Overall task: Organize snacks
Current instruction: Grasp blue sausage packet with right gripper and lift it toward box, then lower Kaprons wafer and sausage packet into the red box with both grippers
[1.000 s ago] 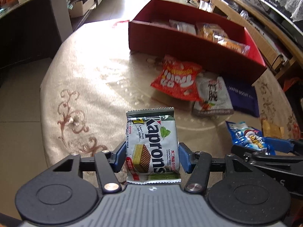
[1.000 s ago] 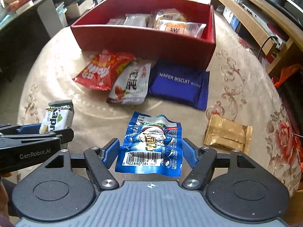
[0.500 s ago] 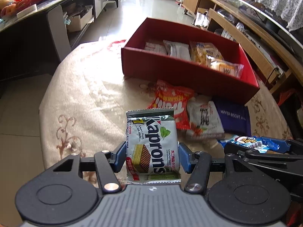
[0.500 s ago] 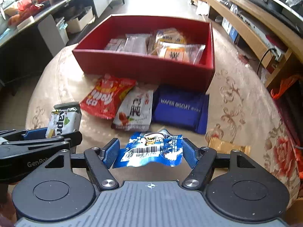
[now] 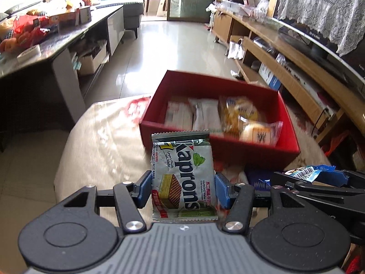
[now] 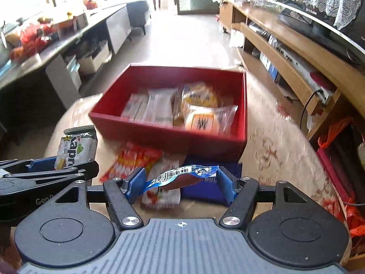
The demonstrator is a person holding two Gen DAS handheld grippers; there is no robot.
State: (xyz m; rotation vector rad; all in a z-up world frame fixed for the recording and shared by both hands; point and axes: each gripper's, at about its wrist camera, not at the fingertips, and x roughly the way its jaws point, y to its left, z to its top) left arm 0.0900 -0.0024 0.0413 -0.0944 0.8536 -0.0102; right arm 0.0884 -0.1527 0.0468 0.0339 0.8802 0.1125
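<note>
Squarely between hand-held gripper (image 5: 183,189) pads: wafer packet (image 5: 182,175)

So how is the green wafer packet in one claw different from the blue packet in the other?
The Kaprons wafer packet stands flat and upright in the left gripper; the blue packet in the right gripper is buckled into an arch, its jaws closing on it. The Kaprons wafer packet is silver-green with a wafer picture; the blue packet shows a barcode. Both are held off the table, in front of the red box.

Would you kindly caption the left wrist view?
Left gripper holds a Kaprons wafer packet before the red snack box.
</note>
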